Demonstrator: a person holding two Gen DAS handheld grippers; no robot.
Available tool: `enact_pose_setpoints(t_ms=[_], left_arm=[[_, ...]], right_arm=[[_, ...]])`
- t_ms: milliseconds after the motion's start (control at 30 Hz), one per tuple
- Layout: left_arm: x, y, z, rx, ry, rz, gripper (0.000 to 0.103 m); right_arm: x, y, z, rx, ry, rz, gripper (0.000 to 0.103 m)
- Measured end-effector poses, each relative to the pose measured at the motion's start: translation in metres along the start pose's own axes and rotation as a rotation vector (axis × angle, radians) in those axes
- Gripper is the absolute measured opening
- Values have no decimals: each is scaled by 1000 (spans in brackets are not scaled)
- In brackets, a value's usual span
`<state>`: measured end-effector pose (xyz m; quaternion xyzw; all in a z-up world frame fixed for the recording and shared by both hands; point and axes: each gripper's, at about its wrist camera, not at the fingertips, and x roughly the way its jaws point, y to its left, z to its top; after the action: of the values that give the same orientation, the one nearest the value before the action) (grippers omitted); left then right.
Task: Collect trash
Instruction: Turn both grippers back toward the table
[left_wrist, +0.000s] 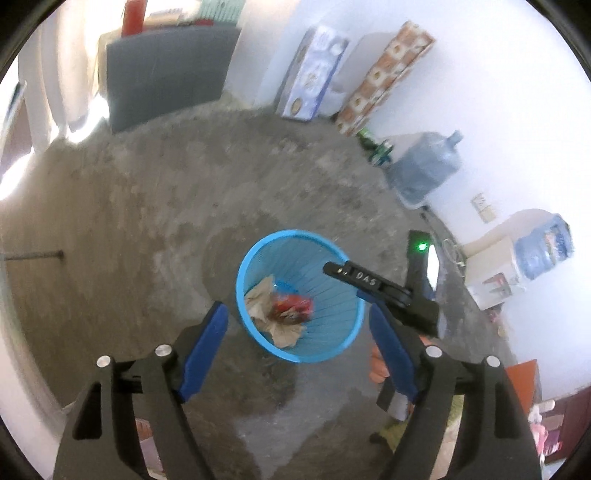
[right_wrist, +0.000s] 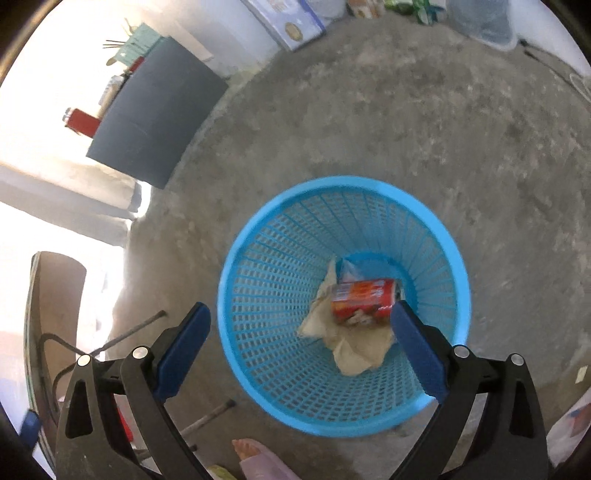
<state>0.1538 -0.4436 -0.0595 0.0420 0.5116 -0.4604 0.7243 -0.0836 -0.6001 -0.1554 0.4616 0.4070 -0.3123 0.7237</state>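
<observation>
Below both wide-open, empty claws, only right view shows basket's (right_wrist: 236, 258) can (right_wrist: 364, 295) clearly.

Blue mesh basket (right_wrist: 280, 295), lower centre, upright on the floor, holding crumpled paper (right_wrist: 351, 350) and a red can (right_wrist: 364, 297) on its side.

1. A mottled grey concrete floor (left_wrist: 155, 206) fills the room.
2. White walls (left_wrist: 498, 110) have cardboard boxes (left_wrist: 384, 74) and a water jug (left_wrist: 424, 166) leaning against them.
3. A dark panel (right_wrist: 155, 110) stands near harsh bright light (right_wrist: 55, 74).
</observation>
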Motion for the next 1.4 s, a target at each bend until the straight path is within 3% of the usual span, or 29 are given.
enact_pose_setpoints(t_ms=[200, 400, 667, 833, 967, 1200, 1300, 1400], left_arm=[[-57, -7, -23, 63, -60, -14, 82], [-117, 3, -49, 60, -147, -5, 84], [-199, 34, -90, 20, -286, 101, 87], [-242, 60, -123, -18, -374, 272, 87], [-269, 80, -151, -51, -410, 377, 87], [-309, 121, -193, -157, -446, 477, 97], [-329, 146, -215, -259, -499, 527, 97], [-344, 173, -234, -367, -541, 527, 97]], right_arm=[[-46, -1, -17, -31, -60, 36, 94], [-100, 8, -37, -64, -122, 67, 94], [-161, 47, -65, -182, -210, 68, 95], [-192, 90, -87, -295, -259, 52, 95], [-210, 139, -114, -422, -320, -16, 95], [-210, 228, -167, -668, -382, -78, 95], [-202, 267, -194, -769, -400, -78, 95], [-190, 301, -216, -872, -389, -76, 95]])
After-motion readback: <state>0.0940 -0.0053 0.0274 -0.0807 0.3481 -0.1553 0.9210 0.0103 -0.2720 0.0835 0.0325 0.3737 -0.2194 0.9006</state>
